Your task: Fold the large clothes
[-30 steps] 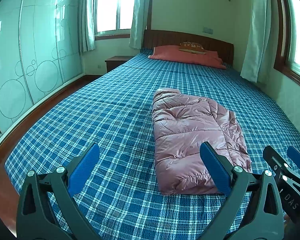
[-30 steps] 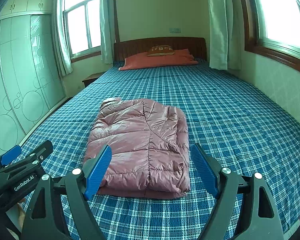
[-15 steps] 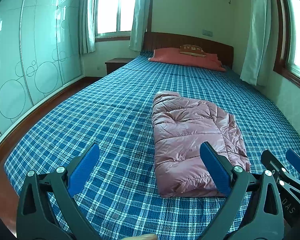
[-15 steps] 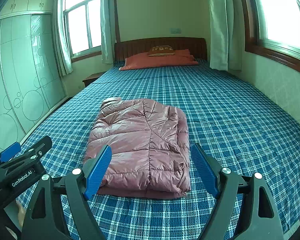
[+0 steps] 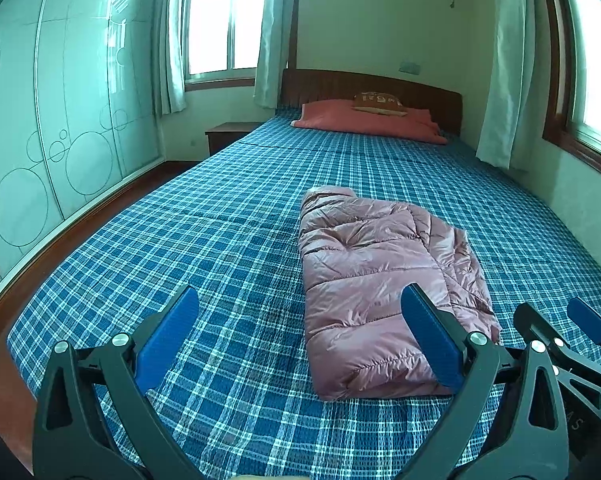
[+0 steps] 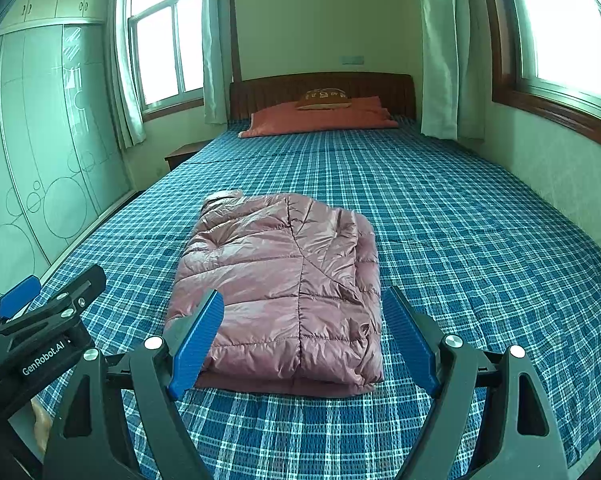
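Our left gripper [image 5: 296,336] and right gripper [image 6: 304,336] both stand released, jaws spread wide with nothing between the blue pads, hovering short of the near edge of the bed [image 6: 480,240]. The pink puffer jacket [image 6: 284,280] lies folded on the checked bedspread ahead of us, its long axis running away toward the headboard [image 6: 320,88]. It sits squarely before our right gripper and off to the right of our left, so we judge the right hand nearer. A pillow [image 6: 320,118], a mirrored wardrobe [image 5: 60,120] and curtained windows surround the bed.
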Demonstrator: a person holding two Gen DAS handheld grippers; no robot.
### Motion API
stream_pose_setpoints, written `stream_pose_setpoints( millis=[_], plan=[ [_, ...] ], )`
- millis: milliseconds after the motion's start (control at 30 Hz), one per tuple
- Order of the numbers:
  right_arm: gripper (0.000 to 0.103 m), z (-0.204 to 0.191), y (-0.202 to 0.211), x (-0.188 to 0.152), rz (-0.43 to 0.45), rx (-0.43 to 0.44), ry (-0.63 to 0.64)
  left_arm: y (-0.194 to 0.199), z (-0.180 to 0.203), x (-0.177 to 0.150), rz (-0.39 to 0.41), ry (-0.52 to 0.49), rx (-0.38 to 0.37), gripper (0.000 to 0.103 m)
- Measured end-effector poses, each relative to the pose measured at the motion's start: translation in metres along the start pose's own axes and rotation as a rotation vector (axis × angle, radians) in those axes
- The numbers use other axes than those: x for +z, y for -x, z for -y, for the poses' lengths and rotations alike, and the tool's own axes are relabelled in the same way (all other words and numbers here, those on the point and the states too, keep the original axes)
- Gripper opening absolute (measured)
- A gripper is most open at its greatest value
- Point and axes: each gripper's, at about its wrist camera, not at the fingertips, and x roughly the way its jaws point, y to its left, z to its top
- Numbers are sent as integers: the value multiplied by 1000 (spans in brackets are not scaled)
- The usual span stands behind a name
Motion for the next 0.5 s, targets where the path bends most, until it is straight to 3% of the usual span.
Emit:
stream_pose_setpoints(
  millis=[500],
  plan=[
    [80,17,-16,-3,-14,-15,-14,-26,-5,0,-14,9,-19,101]
  ],
)
